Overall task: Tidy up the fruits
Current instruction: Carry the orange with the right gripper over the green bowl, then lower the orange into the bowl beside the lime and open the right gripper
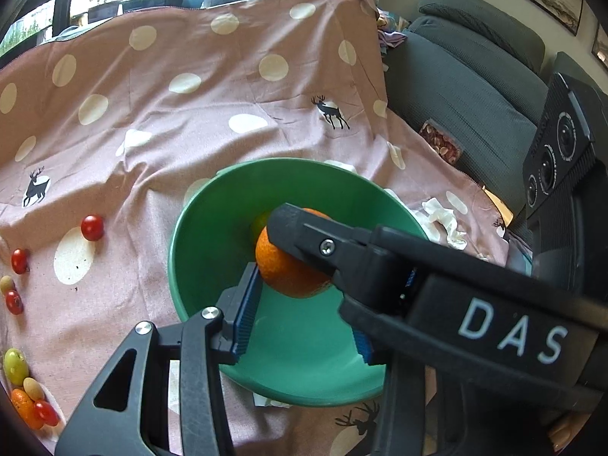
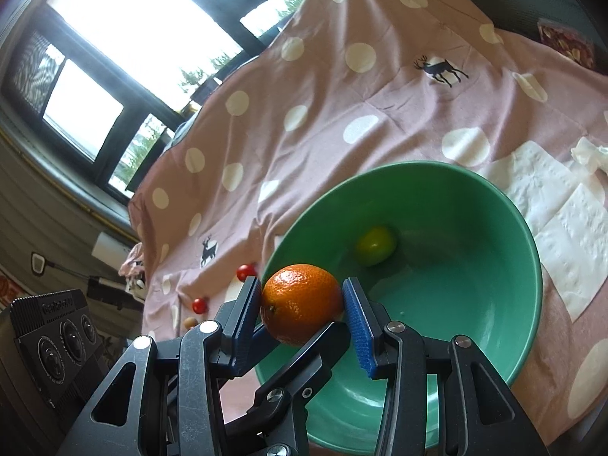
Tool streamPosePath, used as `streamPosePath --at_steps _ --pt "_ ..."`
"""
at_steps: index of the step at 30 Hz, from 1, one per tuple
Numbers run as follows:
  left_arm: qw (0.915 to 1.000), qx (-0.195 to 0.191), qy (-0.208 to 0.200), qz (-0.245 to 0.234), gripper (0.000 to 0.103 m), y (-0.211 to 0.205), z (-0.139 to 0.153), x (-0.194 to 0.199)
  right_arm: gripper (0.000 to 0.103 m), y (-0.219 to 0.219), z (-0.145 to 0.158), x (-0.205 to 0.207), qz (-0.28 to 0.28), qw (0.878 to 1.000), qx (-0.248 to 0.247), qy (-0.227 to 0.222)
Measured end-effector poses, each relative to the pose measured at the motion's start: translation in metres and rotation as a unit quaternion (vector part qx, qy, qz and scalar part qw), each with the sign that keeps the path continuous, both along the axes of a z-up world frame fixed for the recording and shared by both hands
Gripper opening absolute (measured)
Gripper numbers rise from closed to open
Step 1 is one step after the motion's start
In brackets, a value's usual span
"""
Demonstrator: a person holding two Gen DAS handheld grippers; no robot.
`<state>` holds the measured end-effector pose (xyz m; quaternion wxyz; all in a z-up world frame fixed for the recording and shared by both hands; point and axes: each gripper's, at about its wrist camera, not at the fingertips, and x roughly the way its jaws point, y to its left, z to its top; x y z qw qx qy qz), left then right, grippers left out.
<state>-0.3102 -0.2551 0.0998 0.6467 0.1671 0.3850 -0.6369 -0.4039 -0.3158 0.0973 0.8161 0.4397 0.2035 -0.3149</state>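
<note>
The right gripper (image 2: pixel 302 306) held a mandarin orange (image 2: pixel 301 303) between its two blue pads (image 2: pixel 357 313), which pressed on the fruit's sides just above the near rim of a green bowl (image 2: pixel 494 266). In the left wrist view the left gripper (image 1: pixel 300 296) came at the same mandarin orange (image 1: pixel 288 269) from the other side: its left blue pad touched the fruit, while a black finger of the right gripper crossed over the fruit and hid the other pad's contact, so whether the left gripper truly clamped it could not be told.

Deeper in the bowl lay a small green-yellow fruit (image 2: pixel 375 245), apart from the orange. The bowl stood on a pink cloth (image 1: pixel 152 114) with white dots and deer prints. To the left on the cloth lay scattered cherry tomatoes (image 1: pixel 92 227) and, nearer the edge, a cluster of small green, tan and orange fruits (image 1: pixel 16 366). White paper napkins (image 2: pixel 562 220) lay just beside the bowl on its right. Beyond the cloth stood a dark grey sofa (image 1: pixel 475 76) and windows (image 2: pixel 114 19).
</note>
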Motion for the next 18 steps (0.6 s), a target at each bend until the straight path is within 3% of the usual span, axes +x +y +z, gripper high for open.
streamPosePath --at_steps 18 --pt "0.9989 0.033 0.028 -0.016 0.043 -0.014 -0.017 0.004 0.047 -0.007 -0.013 0.001 -0.012 0.999 0.023 0.034"
